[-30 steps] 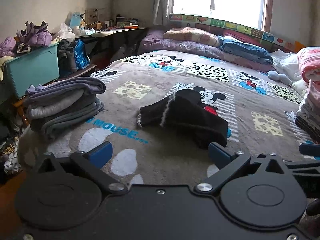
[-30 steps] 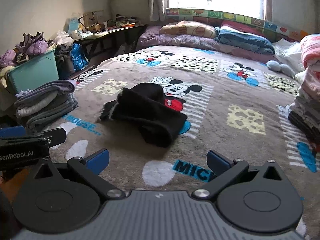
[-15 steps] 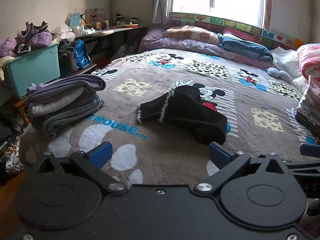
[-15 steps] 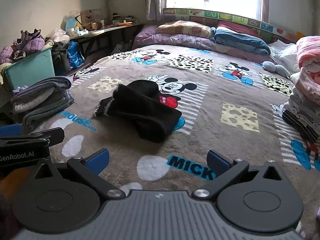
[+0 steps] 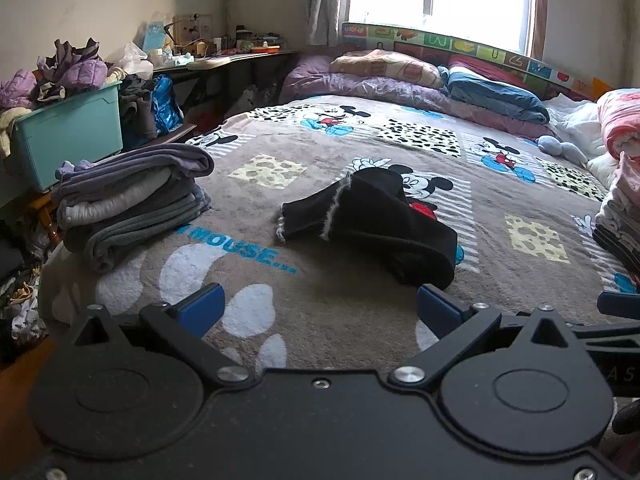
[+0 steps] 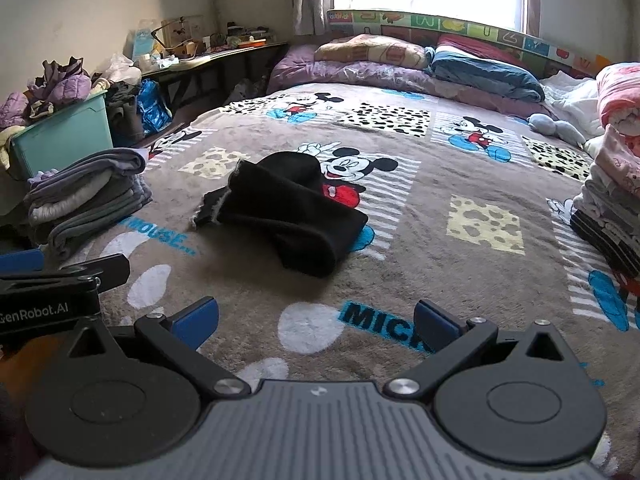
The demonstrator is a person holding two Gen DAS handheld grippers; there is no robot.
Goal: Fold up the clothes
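Observation:
A black garment (image 5: pixel 372 220) with frayed pale hems lies loosely folded in the middle of the Mickey Mouse blanket (image 5: pixel 280 320). It also shows in the right wrist view (image 6: pixel 288 212). My left gripper (image 5: pixel 318 310) is open and empty, hovering near the bed's front edge, short of the garment. My right gripper (image 6: pixel 316 320) is open and empty, to the right of the left one and equally short of the garment. The left gripper's side shows at the left of the right wrist view (image 6: pixel 52 292).
A stack of folded grey and purple clothes (image 5: pixel 128 204) lies on the bed's left edge. Another folded stack (image 6: pixel 608 208) stands at the right edge. Pillows and quilts (image 5: pixel 420 80) line the headboard. A teal bin (image 5: pixel 68 140) full of clothes stands beside the bed on the left.
Both grippers have drawn back and risen slightly, so the garment sits a little farther away in both views. The jaws have stayed open. The garment has not moved.

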